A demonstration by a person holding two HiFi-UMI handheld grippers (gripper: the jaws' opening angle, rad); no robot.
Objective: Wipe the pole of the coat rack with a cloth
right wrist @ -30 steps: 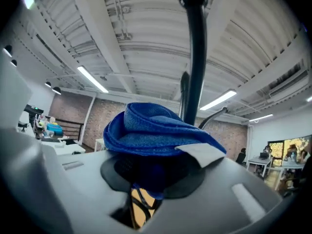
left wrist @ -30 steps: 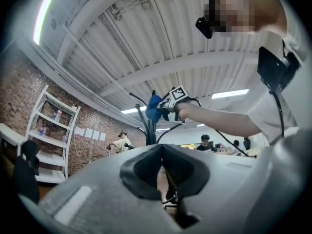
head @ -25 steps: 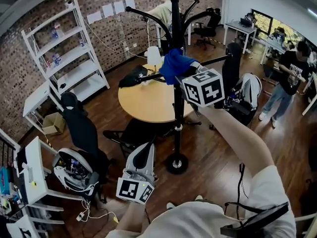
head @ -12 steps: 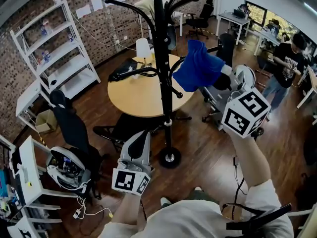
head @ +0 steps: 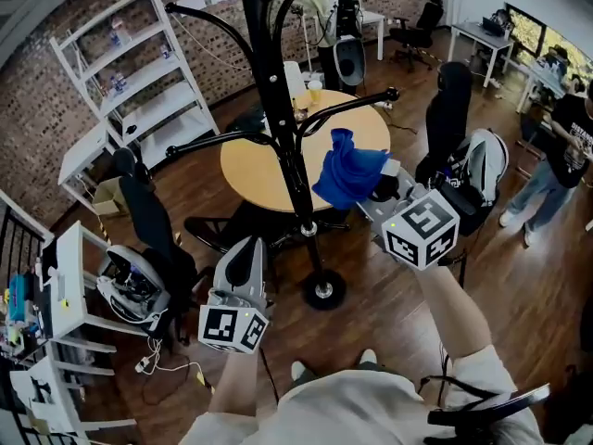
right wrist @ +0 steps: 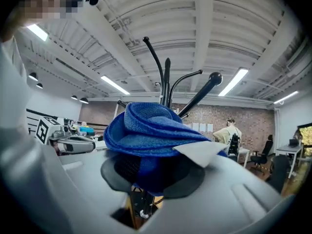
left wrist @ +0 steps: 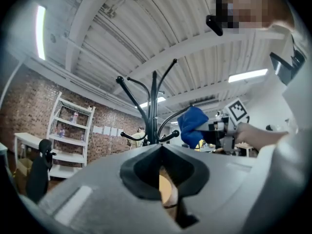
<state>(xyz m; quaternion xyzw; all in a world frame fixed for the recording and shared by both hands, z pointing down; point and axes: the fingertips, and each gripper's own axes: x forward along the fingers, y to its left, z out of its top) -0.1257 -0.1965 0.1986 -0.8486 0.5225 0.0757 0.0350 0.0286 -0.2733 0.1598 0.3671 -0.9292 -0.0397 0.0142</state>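
The black coat rack pole [head: 281,128] rises from a round base [head: 323,290] on the wood floor, with curved arms spreading out. My right gripper [head: 378,188] is shut on a bunched blue cloth [head: 347,170], held just right of the pole at mid height, not clearly touching it. In the right gripper view the blue cloth [right wrist: 148,130] fills the jaws, with the pole [right wrist: 166,82] behind it. My left gripper [head: 243,265] hangs low, left of the base, its jaws shut and empty. The left gripper view shows the pole [left wrist: 154,106] and the cloth [left wrist: 193,126] ahead.
A round wooden table [head: 278,160] stands right behind the rack. Black office chairs [head: 148,230] and a white shelf unit [head: 139,91] are on the left. A backpack [head: 477,170] and a standing person [head: 561,151] are on the right.
The right gripper with the cloth has come down and in toward the pole. The head view has swung, so the rack now stands further left. The left gripper has barely moved.
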